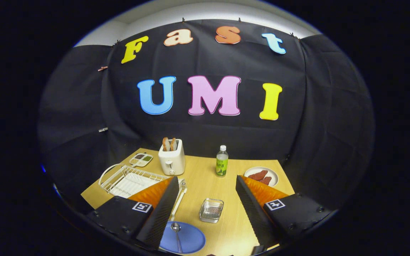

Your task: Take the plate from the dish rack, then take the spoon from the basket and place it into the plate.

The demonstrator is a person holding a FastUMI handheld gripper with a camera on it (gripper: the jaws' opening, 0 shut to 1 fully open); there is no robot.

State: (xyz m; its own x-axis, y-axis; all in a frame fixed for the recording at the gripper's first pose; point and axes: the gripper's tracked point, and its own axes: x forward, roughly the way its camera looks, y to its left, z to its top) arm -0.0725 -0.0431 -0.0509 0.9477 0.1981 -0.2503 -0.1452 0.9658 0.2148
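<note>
A blue plate (187, 239) lies flat on the wooden table (226, 170), close in by the left finger. A metal spoon (177, 233) rests on the plate, bowl end away from me. The white wire dish rack (128, 179) stands to the left, beyond the left finger. A small clear basket (211, 210) sits between the fingers, just ahead of them, with nothing showing inside. My gripper (205, 186) is raised above the table, its fingers wide apart and holding nothing.
A white toaster (172, 160) with bread slices stands at the back, with a small sauce tray (141, 159) to its left. A green-labelled bottle (221, 161) stands mid-back. At the right a white plate (262, 176) holds sausages.
</note>
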